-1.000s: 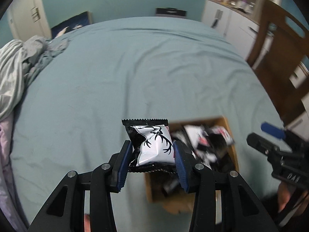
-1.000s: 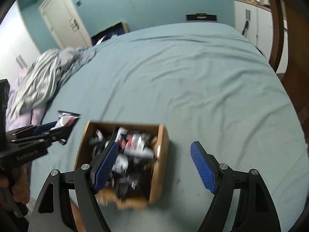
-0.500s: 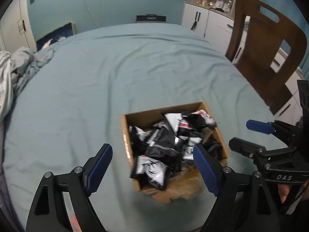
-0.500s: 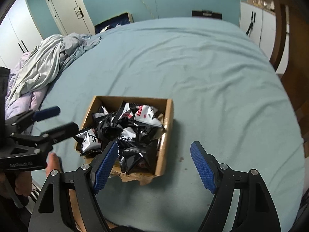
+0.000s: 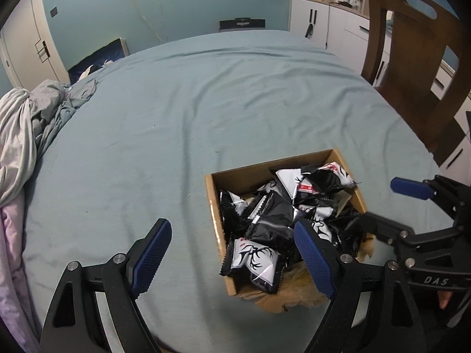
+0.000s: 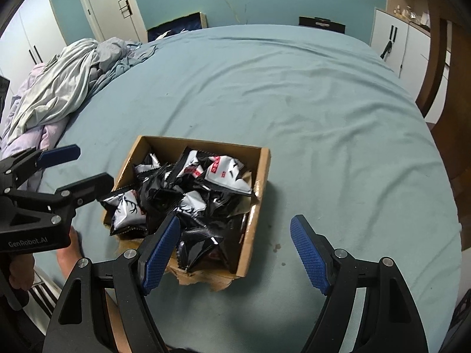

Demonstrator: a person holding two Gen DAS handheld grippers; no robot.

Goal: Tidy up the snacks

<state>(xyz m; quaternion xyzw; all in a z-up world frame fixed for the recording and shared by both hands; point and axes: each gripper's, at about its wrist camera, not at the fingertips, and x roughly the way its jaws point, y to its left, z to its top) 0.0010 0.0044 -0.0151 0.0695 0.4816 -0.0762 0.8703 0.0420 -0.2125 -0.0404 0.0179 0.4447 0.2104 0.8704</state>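
An open cardboard box [image 5: 214, 206] [image 6: 259, 188] sits on the teal bed near its front edge, filled with several black-and-white snack packets. One packet with an antler print [image 5: 253, 261] [image 6: 126, 213] lies at the box's near-left corner, hanging over the rim. My left gripper [image 5: 232, 253] is open and empty, above the box's left side. My right gripper [image 6: 235, 250] is open and empty, above the box's near-right corner. Each gripper shows in the other's view, the right [image 5: 412, 206] and the left [image 6: 59, 170].
The teal bedsheet [image 5: 206, 103] stretches beyond the box. Rumpled grey and pink bedding [image 6: 53, 88] lies at the left. A brown wooden chair [image 5: 412, 58] and white cabinets [image 5: 332, 26] stand at the right. The box's near wall is torn [image 6: 203, 278].
My left gripper opened and let go of the antler packet, which now lies in the box's near-left corner. Both grippers drew back a little from the box.
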